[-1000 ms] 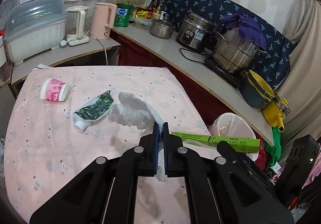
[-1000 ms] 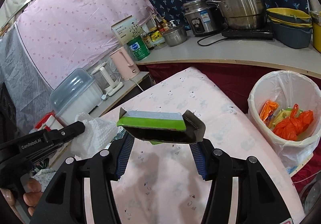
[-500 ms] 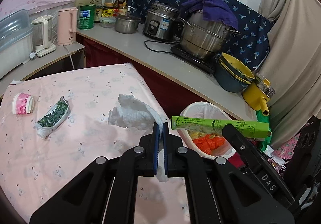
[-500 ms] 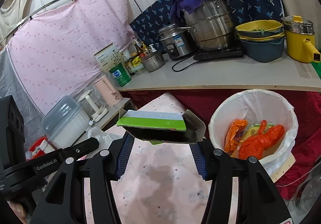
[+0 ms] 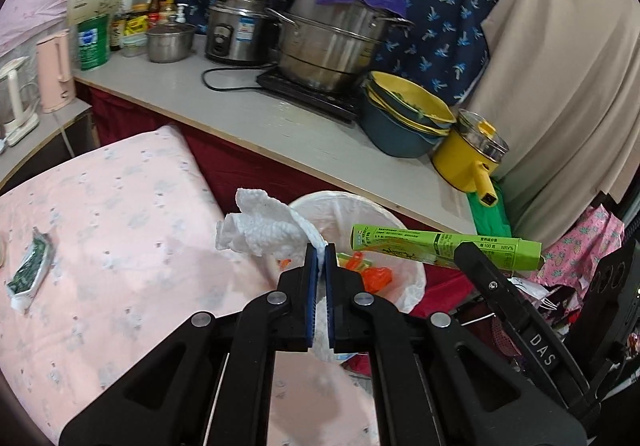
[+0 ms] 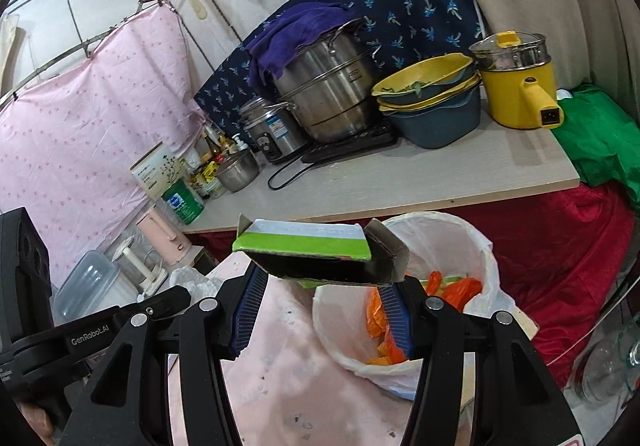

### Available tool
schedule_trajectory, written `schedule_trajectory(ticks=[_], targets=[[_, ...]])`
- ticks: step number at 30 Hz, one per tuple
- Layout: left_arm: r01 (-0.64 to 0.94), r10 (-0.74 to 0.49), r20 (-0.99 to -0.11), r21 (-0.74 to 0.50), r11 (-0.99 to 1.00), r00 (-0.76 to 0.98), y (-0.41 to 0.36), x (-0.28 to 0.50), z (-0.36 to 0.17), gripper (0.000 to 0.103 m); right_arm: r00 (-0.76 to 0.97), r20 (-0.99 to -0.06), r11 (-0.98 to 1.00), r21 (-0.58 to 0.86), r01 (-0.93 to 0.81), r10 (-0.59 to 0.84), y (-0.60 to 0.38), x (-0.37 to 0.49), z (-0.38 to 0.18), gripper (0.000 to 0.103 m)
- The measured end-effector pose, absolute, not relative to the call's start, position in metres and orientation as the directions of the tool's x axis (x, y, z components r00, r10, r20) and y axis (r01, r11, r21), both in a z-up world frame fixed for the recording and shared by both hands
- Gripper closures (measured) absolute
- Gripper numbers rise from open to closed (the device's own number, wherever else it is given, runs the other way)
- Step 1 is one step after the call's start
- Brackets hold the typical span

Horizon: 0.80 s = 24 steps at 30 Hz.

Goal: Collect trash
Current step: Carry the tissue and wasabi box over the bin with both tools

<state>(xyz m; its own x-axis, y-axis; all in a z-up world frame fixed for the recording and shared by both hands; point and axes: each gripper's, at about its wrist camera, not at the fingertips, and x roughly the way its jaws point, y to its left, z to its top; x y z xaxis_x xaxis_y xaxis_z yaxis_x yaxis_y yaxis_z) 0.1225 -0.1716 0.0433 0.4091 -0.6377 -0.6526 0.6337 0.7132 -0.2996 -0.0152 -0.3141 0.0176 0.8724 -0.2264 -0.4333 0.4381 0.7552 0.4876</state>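
Both grippers have swung from over the table to the bin [image 6: 476, 246], now just ahead: left gripper [image 5: 320, 250] pinching tissue [image 5: 260, 226], right gripper [image 6: 324, 286] clamping box [image 6: 316, 254], release seemingly next.

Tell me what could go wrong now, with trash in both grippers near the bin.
The green box is long, held crosswise by the right gripper; it could catch the trash bin rim and tip out. The paper towel in the left gripper hangs partly over the pink tablecloth, so releasing now might miss.
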Motion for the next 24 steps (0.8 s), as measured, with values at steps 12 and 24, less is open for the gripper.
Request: schedule_trajectory(ticks=[12,24], targets=[[0.676,-0.668,-0.654,-0.313,0.667,0.355,-0.236,0.13,0.028,0.098,0.84,-0.458,0.69,0.508,0.516,-0.291,-0.36,-0.031,-0.003,0.05],[0.646,-0.649,-0.622,-0.285,0.708,0.437,-0.236,0.142,0.029,0.058,0.835,-0.475,0.686,0.51,0.518,-0.278,-0.365,-0.018,-0.013,0.051]])
